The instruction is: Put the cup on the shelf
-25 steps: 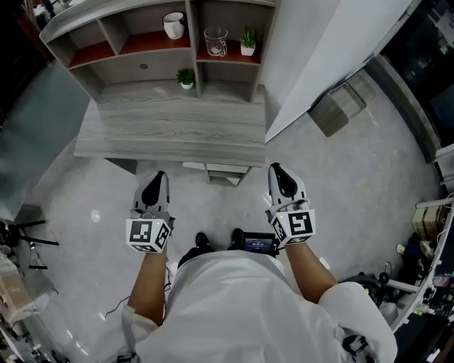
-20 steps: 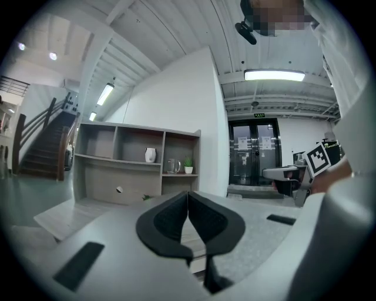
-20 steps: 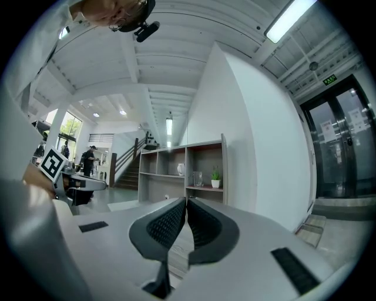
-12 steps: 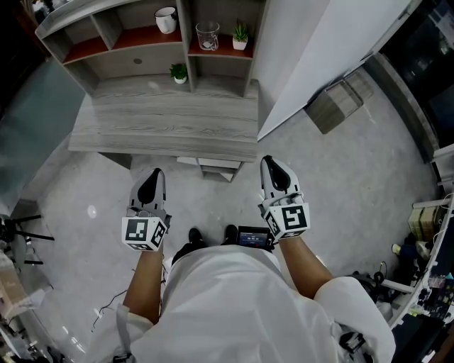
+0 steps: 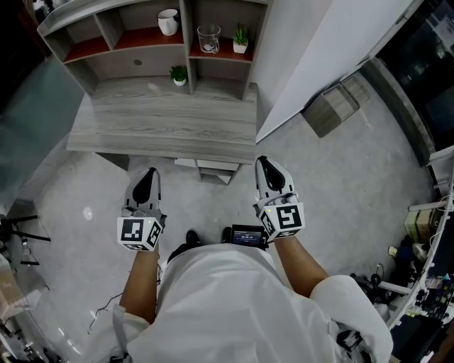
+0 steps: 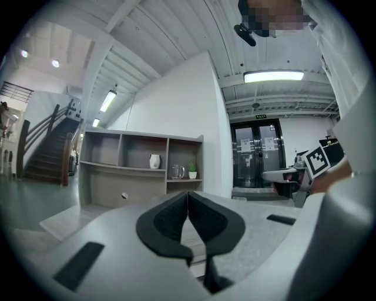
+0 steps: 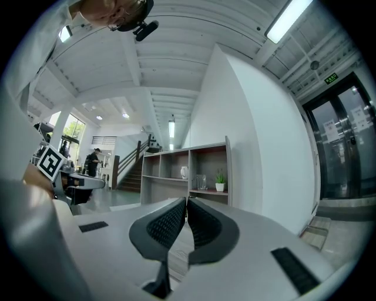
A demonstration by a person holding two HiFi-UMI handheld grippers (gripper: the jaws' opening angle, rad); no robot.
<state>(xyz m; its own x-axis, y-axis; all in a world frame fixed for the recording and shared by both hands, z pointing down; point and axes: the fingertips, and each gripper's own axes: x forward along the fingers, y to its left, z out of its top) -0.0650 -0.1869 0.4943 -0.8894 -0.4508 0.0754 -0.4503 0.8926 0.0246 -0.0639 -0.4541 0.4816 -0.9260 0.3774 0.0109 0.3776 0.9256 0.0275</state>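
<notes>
A white cup [image 5: 168, 21] stands on the grey shelf unit [image 5: 186, 44], on its red-lined upper board; it also shows as the white cup [image 6: 154, 161] and the white cup [image 7: 184, 172] in the gripper views. A clear glass [image 5: 208, 39] stands in the bay to its right. My left gripper [image 5: 147, 182] and right gripper [image 5: 267, 171] hang over the floor in front of the desk, far from the shelf. Both are shut with nothing between the jaws, as the left gripper [image 6: 188, 200] and right gripper [image 7: 186, 206] show close up.
A grey wooden desk [image 5: 167, 124] lies below the shelf unit. Small potted plants [image 5: 241, 39] [image 5: 179, 74] sit on the shelf and the desk back. A white wall panel [image 5: 312, 57] rises at right, with a box [image 5: 328, 111] on the floor beside it. Clutter lines the right edge.
I have stepped back a little: desk and shelf sit higher in the head view. Both grippers drifted slightly left and up in frame, still shut and empty.
</notes>
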